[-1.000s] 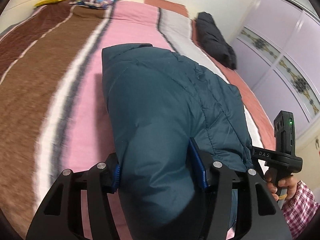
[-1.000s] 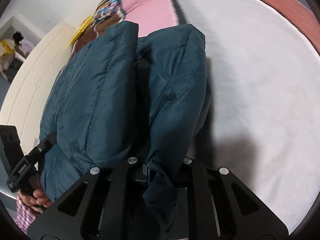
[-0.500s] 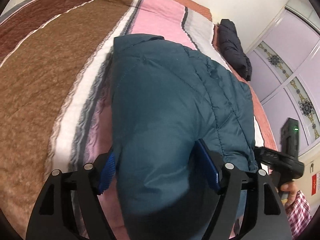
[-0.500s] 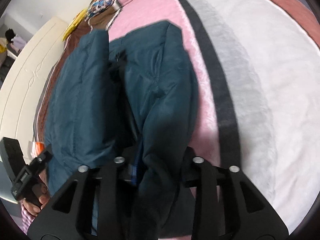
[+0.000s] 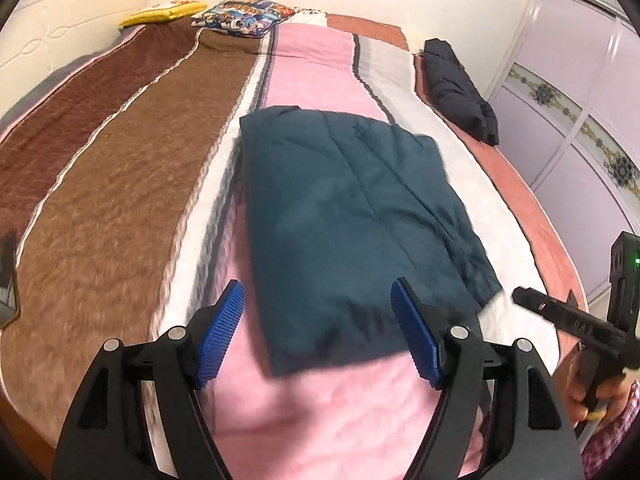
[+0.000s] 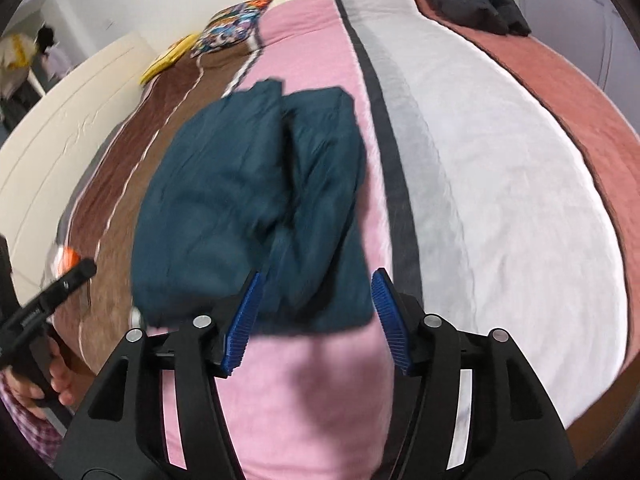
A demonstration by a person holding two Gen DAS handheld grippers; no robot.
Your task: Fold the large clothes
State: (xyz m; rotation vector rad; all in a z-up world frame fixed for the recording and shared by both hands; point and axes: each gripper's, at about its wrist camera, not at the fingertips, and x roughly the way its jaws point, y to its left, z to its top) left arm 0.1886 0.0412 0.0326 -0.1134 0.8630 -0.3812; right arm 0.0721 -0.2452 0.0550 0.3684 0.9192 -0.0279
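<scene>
A dark teal padded jacket (image 5: pixel 352 216) lies folded into a thick rectangle on the striped bed cover; it also shows in the right wrist view (image 6: pixel 256 208). My left gripper (image 5: pixel 320 332) is open and empty, just in front of the jacket's near edge, blue pads apart. My right gripper (image 6: pixel 316 316) is open and empty too, at the jacket's near edge. The right gripper's body shows at the right of the left wrist view (image 5: pixel 568 320), and the left gripper at the left of the right wrist view (image 6: pixel 44 300).
The bed cover (image 5: pixel 120 184) has brown, pink, grey, white and rust stripes. A dark folded garment (image 5: pixel 456 88) lies at the far right edge. A patterned pillow (image 5: pixel 244 14) and a yellow one (image 5: pixel 164 14) sit at the head. Wardrobe doors (image 5: pixel 580 120) stand to the right.
Both grippers let go of the jacket and pulled back from it. The jacket dropped from being held up to lying flat and folded on the bed.
</scene>
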